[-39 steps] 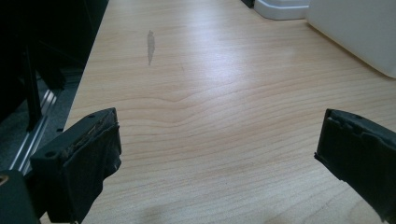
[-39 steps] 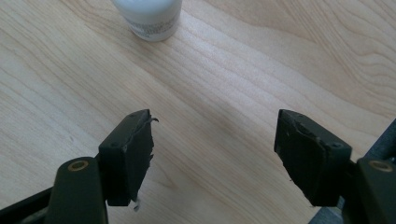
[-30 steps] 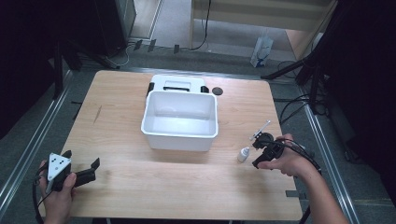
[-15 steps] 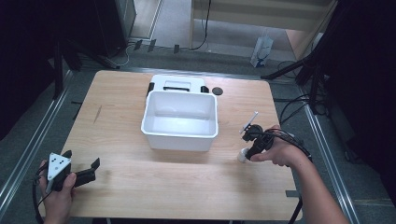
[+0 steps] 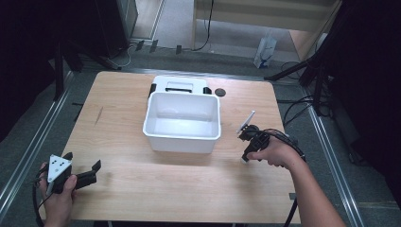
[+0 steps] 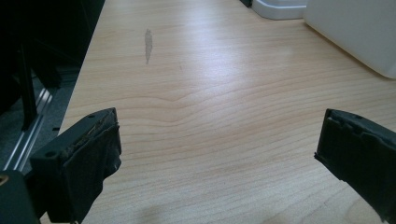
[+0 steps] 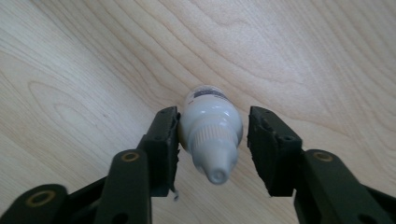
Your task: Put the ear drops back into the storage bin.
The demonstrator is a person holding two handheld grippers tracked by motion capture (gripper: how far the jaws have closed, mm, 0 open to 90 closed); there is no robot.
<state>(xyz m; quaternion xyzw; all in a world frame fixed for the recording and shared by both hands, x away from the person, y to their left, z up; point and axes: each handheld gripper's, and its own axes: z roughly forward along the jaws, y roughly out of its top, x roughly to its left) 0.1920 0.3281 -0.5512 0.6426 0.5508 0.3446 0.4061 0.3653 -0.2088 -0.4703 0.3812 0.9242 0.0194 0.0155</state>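
Note:
A small white dropper bottle [image 7: 210, 135] stands on the wooden table [image 5: 189, 189], its nozzle pointing up at the camera in the right gripper view. My right gripper [image 7: 213, 119] points down over it with one jaw on either side. The jaws have just been closing: the left pad touches the bottle and a thin gap remains at the right pad. From above, the bottle [image 5: 243, 160] shows as a white spot under my right gripper [image 5: 246, 153], right of the bin. My left gripper [image 5: 83, 161] rests at the table's near left corner, open with nothing between its fingers [image 6: 88, 154].
A white plastic bin [image 5: 182, 135] stands in the middle of the table, with a white lid-like piece [image 5: 179, 85] behind it and a small black disc [image 5: 220, 91] at its back right. Cables trail off the table's right edge.
My right hand has shifted a little farther and to the left, bringing its jaws down around the bottle and narrowing them. My left hand has stayed put.

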